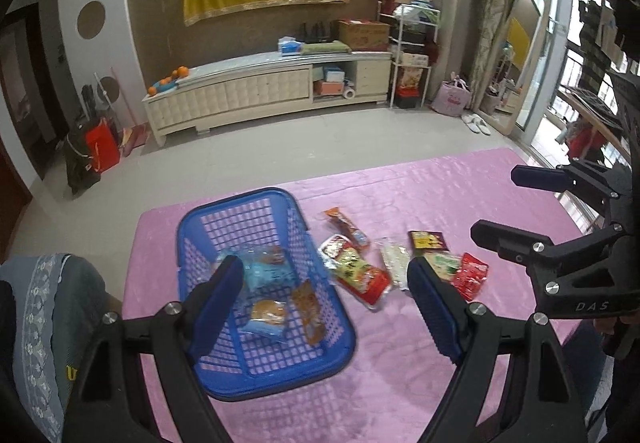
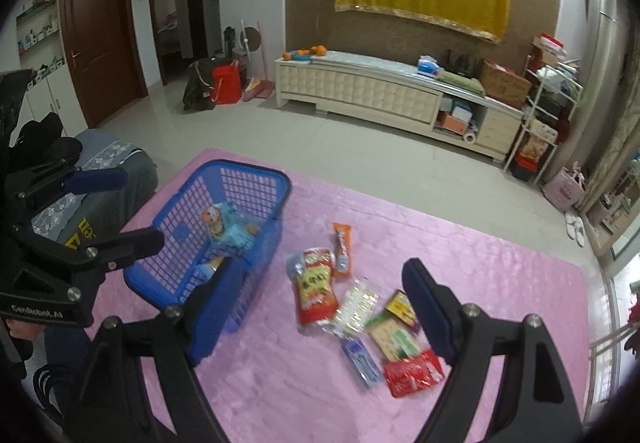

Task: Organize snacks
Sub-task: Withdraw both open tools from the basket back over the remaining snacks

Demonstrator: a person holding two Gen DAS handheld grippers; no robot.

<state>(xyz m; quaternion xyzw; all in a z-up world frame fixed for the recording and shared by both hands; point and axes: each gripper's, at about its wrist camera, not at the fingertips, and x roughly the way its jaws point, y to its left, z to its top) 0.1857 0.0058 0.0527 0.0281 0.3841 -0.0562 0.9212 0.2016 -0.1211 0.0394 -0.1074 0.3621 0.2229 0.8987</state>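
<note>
A blue plastic basket [image 1: 320, 323] [image 2: 176, 283] sits on the left of a pink cloth and holds three snack packets, among them a light blue one [image 1: 266, 271] [image 2: 236, 235]. Several loose snack packets lie to its right: a large red and green bag [image 1: 360, 275] [image 2: 316, 291], an orange stick pack [image 1: 346, 227] [image 2: 342, 249], a clear white pack [image 1: 394, 261] [image 2: 354, 307], a red packet [image 1: 470, 277] [image 2: 414, 371] and a blue packet [image 2: 362, 361]. My left gripper [image 1: 324, 307] [image 2: 132, 211] is open and empty above the basket's right side. My right gripper [image 2: 320, 307] [image 1: 496, 203] is open and empty above the loose packets.
The pink cloth [image 1: 460, 363] [image 2: 280, 383] covers the table. A grey patterned cushion [image 1: 44, 307] [image 2: 104, 159] lies at its left. Beyond the table's far edge are a tiled floor and a long white cabinet [image 1: 248, 95] [image 2: 360, 91].
</note>
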